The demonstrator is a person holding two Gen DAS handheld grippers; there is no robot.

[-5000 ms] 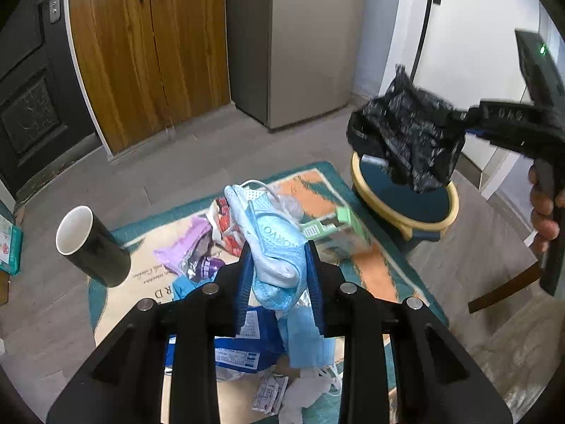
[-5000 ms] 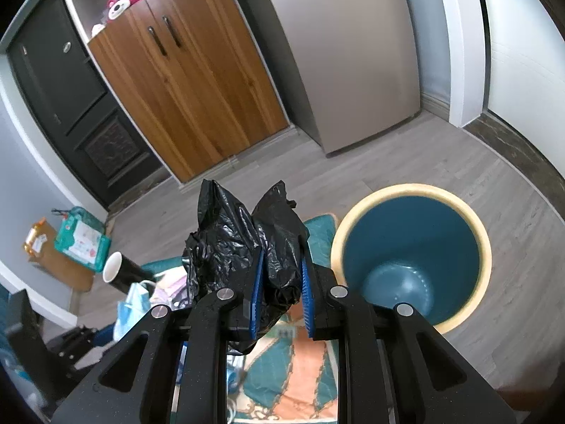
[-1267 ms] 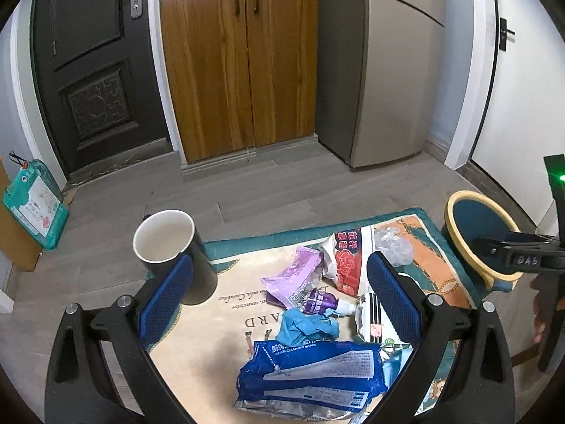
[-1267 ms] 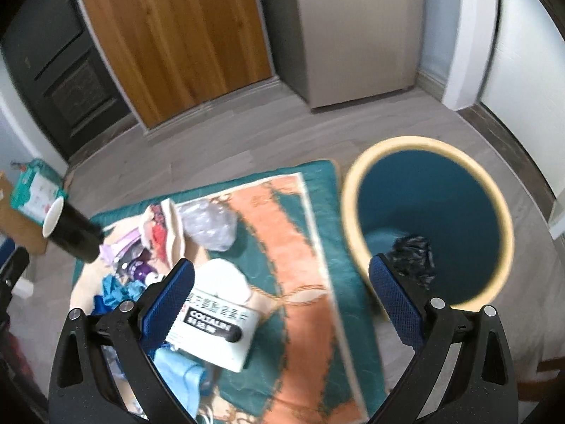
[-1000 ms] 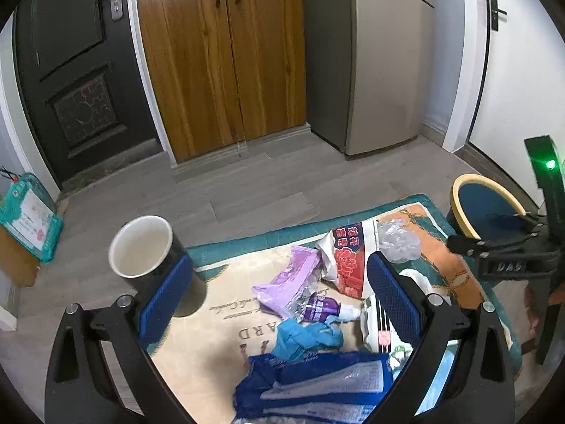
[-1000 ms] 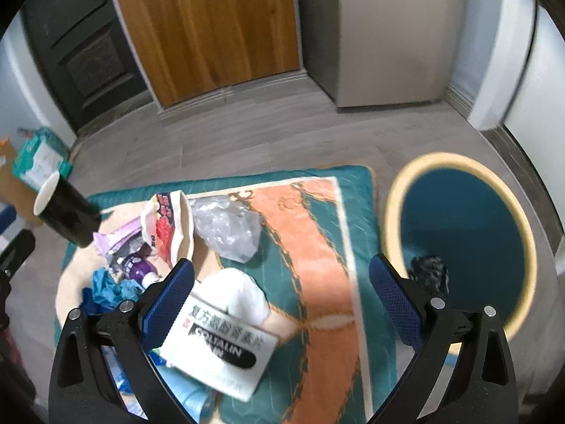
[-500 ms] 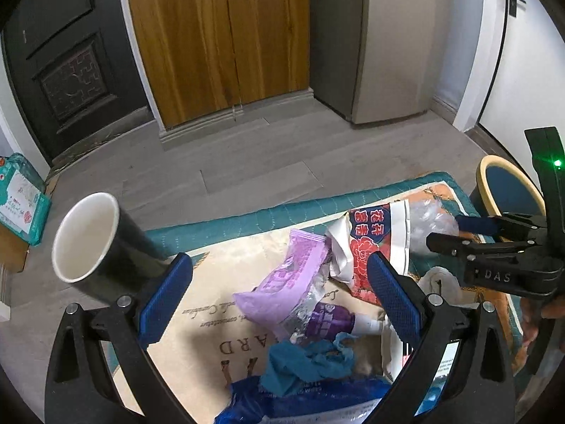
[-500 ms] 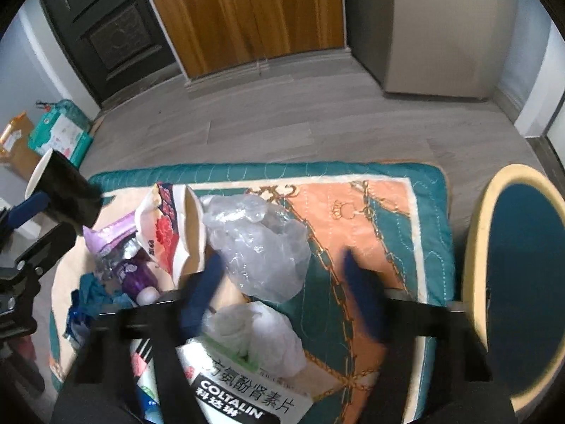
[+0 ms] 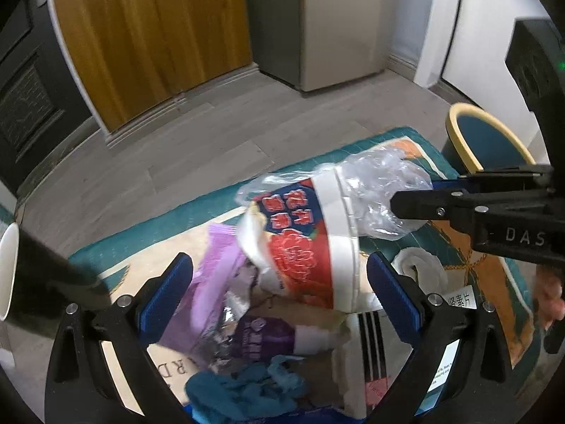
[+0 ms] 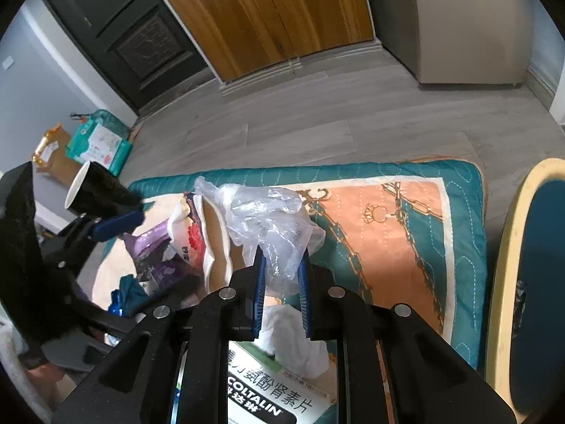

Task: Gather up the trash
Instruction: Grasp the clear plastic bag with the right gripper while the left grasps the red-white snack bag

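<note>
Trash lies piled on a patterned mat [image 10: 406,212]. My right gripper [image 10: 281,275] is shut on a crumpled clear plastic bag [image 10: 272,222], which also shows in the left wrist view [image 9: 381,190]. My left gripper [image 9: 279,293] is open, with its jaws either side of a crushed red and white noodle cup [image 9: 303,247] and a purple wrapper [image 9: 212,282]. The blue bin with a yellow rim [image 10: 529,282] stands at the right of the mat, with a black bag in it. In the left wrist view the bin [image 9: 483,134] is behind the right gripper.
A black cup with a white inside [image 10: 95,190] stands at the mat's left edge. A white tissue [image 10: 293,335], a Coltalin medicine box [image 10: 272,392], a purple tube [image 9: 282,335] and a blue rag [image 9: 247,388] lie near me. Wooden cupboard doors [image 10: 268,10] and a fridge [image 9: 317,17] are behind.
My right gripper has moved down and closed on the clear plastic bag. My left gripper has moved closer to the noodle cup and purple wrapper, still open.
</note>
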